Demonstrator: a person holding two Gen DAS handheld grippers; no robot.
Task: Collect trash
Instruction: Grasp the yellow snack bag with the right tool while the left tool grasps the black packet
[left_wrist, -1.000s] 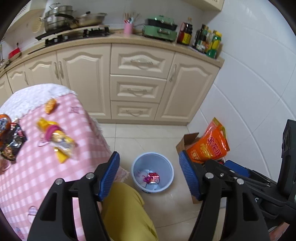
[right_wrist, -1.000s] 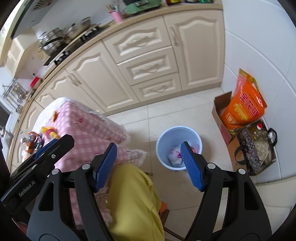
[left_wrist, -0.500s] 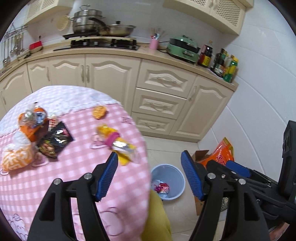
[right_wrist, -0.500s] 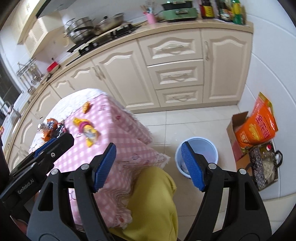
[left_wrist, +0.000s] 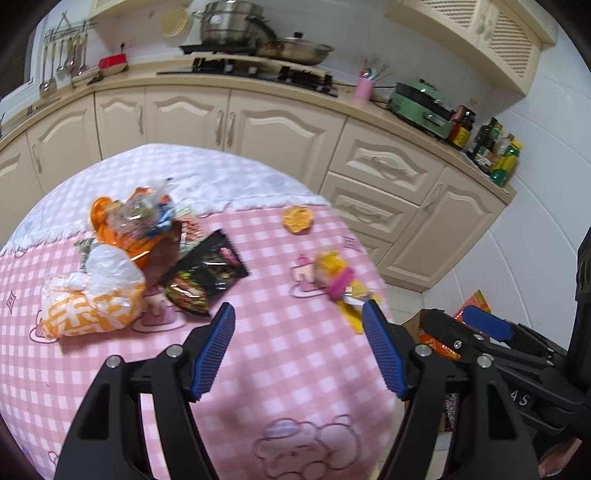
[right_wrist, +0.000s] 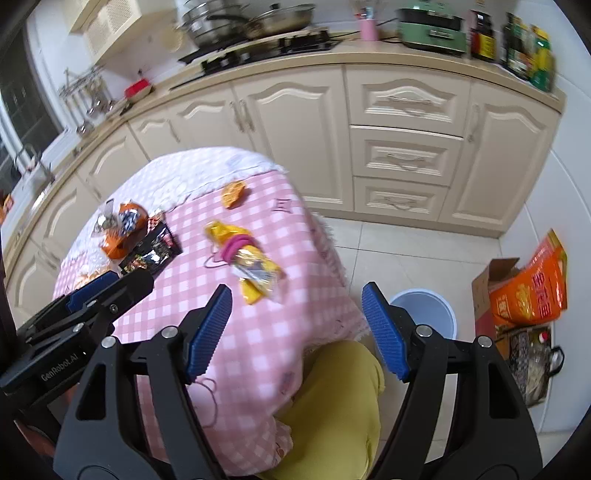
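Trash lies on a pink checked tablecloth (left_wrist: 280, 354): a yellow wrapper with a pink band (left_wrist: 341, 282), a black snack packet (left_wrist: 207, 273), an orange peel (left_wrist: 297, 218), an orange-white plastic bag (left_wrist: 92, 299) and an orange bag with clear wrappers (left_wrist: 133, 221). My left gripper (left_wrist: 299, 350) is open and empty above the table's near part. My right gripper (right_wrist: 297, 330) is open and empty over the table's right edge. The yellow wrapper (right_wrist: 249, 264) lies just ahead of it. A light blue bin (right_wrist: 424, 310) stands on the floor, partly hidden behind the right finger.
Cream cabinets (right_wrist: 402, 122) and a counter with a stove, pots and bottles run behind the table. A cardboard box with an orange sack (right_wrist: 532, 288) and a dark basket (right_wrist: 532, 362) stand by the white tiled wall. A yellow-clad knee (right_wrist: 332, 398) is below.
Both grippers have swung up and left from the bin and floor toward the table top. More of the trash on the cloth has come into view. Both stay open.
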